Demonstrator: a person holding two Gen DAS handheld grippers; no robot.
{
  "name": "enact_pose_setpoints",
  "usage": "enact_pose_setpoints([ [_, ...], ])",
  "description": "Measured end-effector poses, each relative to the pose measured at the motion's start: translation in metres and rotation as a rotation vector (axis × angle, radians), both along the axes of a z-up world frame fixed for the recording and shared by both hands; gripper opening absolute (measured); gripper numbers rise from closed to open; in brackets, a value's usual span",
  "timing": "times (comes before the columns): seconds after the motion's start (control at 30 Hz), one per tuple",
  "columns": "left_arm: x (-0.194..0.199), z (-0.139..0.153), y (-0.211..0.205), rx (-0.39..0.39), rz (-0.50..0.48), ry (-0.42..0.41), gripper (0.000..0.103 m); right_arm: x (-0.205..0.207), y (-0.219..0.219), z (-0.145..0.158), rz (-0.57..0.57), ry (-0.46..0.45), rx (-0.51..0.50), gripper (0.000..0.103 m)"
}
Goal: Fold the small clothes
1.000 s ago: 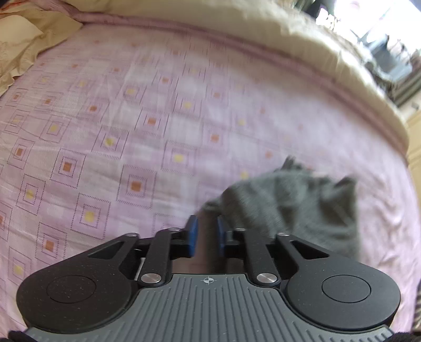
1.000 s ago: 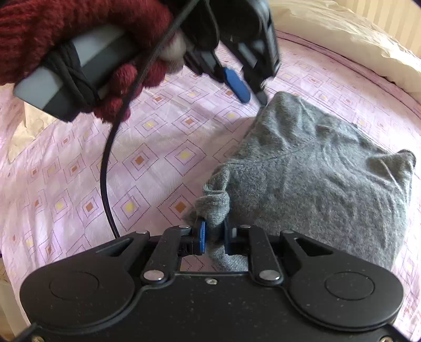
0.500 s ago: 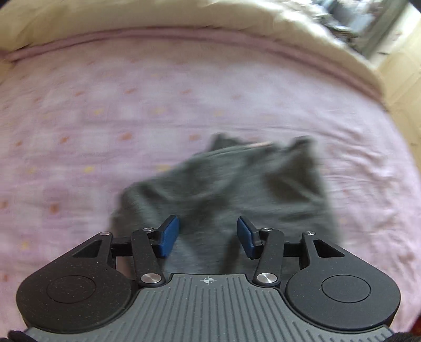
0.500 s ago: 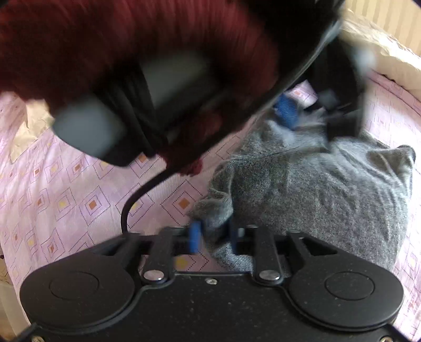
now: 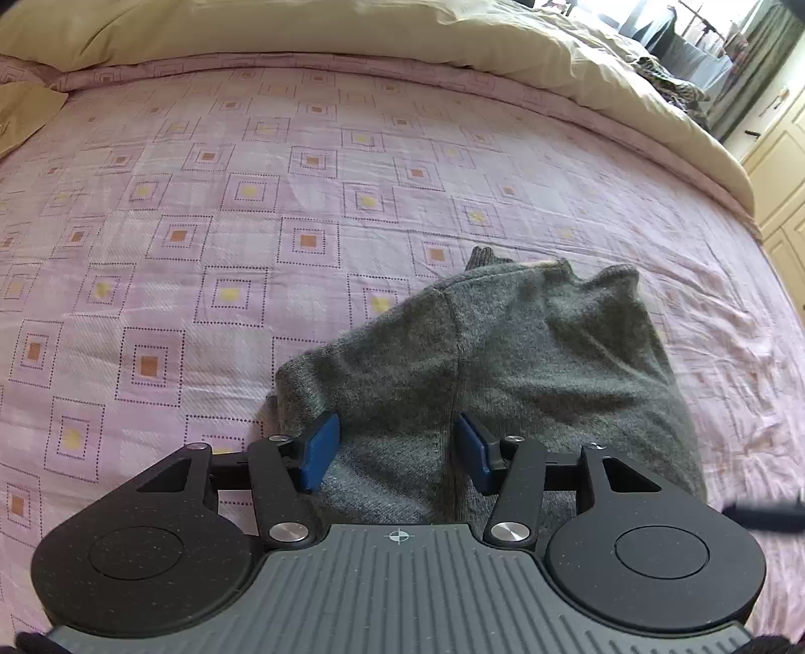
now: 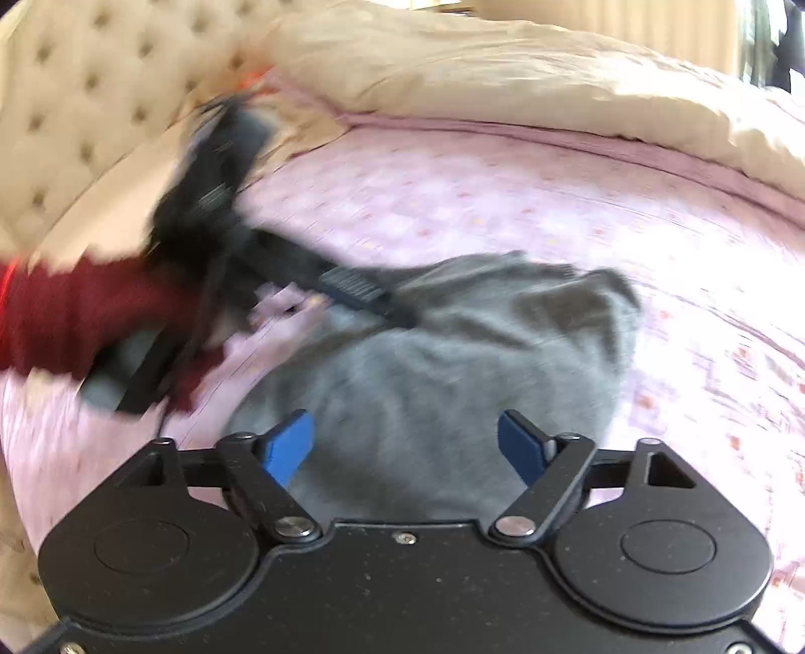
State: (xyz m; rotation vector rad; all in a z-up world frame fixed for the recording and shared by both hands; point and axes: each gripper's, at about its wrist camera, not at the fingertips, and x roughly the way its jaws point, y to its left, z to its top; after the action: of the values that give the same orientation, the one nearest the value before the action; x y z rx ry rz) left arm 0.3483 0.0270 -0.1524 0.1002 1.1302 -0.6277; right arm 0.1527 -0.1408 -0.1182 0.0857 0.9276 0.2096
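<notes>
A small grey knitted garment (image 5: 503, 362) lies bunched on the pink patterned bedsheet (image 5: 201, 226). My left gripper (image 5: 397, 450) is open just above the garment's near edge, with grey cloth between the blue pads but not pinched. In the right wrist view, which is blurred, the same grey garment (image 6: 453, 362) lies ahead and my right gripper (image 6: 407, 445) is wide open over its near part. The left gripper's body (image 6: 322, 281), held by a hand in a dark red glove (image 6: 75, 312), crosses the left side of that view and reaches onto the garment.
A cream duvet (image 5: 453, 45) is piled along the far side of the bed. A tufted cream headboard (image 6: 75, 100) stands at the left in the right wrist view. Pale cabinets (image 5: 775, 166) stand beyond the bed's right edge.
Both grippers went from shut to open. The right one let go of the garment's corner and pulled back. The left swung over the garment, which now lies flatter on the sheet.
</notes>
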Motion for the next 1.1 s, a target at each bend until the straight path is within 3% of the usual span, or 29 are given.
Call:
enact_pose_setpoints([
  [0.13,0.001,0.001,0.000,-0.016,-0.015,0.004,0.057,0.034,-0.025,-0.012,-0.025,0.008,0.037,0.085],
  [0.4,-0.004,-0.002,-0.008,-0.014,-0.046,-0.004,0.072,0.107,-0.062,-0.060,-0.122,0.133,0.040,0.085],
  [0.6,-0.006,-0.004,-0.011,-0.008,-0.060,-0.009,0.078,0.124,-0.070,-0.056,-0.192,0.113,0.032,0.085],
  [0.83,-0.002,0.020,0.011,-0.059,-0.015,-0.007,0.078,0.074,-0.088,-0.038,-0.312,0.023,0.181,0.096],
  [0.93,0.001,0.025,0.028,-0.067,0.027,-0.007,0.078,0.039,-0.091,-0.041,-0.324,0.045,0.244,0.096],
  [1.1,0.014,0.013,0.046,-0.080,0.115,0.086,0.078,-0.012,-0.094,-0.054,-0.351,0.124,0.369,0.099],
])
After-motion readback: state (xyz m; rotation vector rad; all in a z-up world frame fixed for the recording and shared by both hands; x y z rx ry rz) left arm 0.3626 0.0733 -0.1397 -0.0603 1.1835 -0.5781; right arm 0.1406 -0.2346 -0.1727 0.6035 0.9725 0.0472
